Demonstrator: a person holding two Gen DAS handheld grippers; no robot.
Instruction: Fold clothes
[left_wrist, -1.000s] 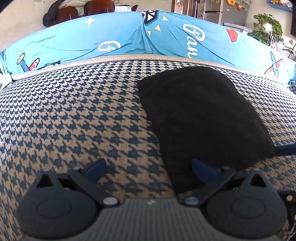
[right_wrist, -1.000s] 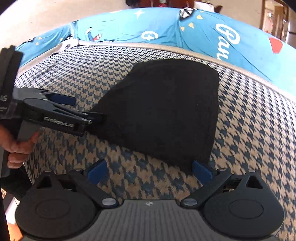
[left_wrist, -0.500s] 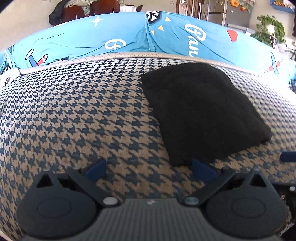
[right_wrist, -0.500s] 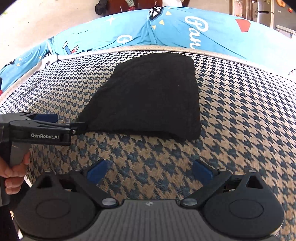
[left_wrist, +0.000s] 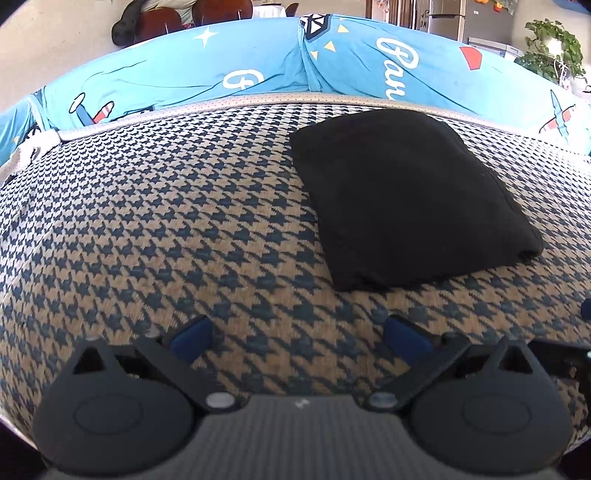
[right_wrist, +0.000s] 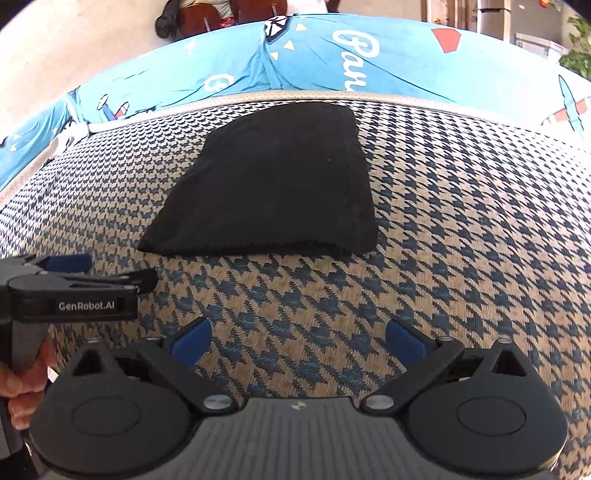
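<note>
A black cloth (left_wrist: 406, 199) lies folded flat on the houndstooth cover (left_wrist: 155, 229), toward the far side of it and close to the pale piped edge (left_wrist: 258, 101). Beyond that edge lies a blue printed sheet (left_wrist: 229, 70). The left gripper (left_wrist: 297, 332) hovers over bare cover on the near side of the cloth, jaws spread wide with nothing between them; its right blue pad sits just short of the cloth's near edge without touching it. The right gripper (right_wrist: 297, 334) is likewise spread wide and empty, over the cover nearer than the cloth's near hem and well apart from it. In the right wrist view the left gripper (right_wrist: 110, 275) shows side-on beside the cloth's near left corner, held by a hand (right_wrist: 22, 387).
</note>
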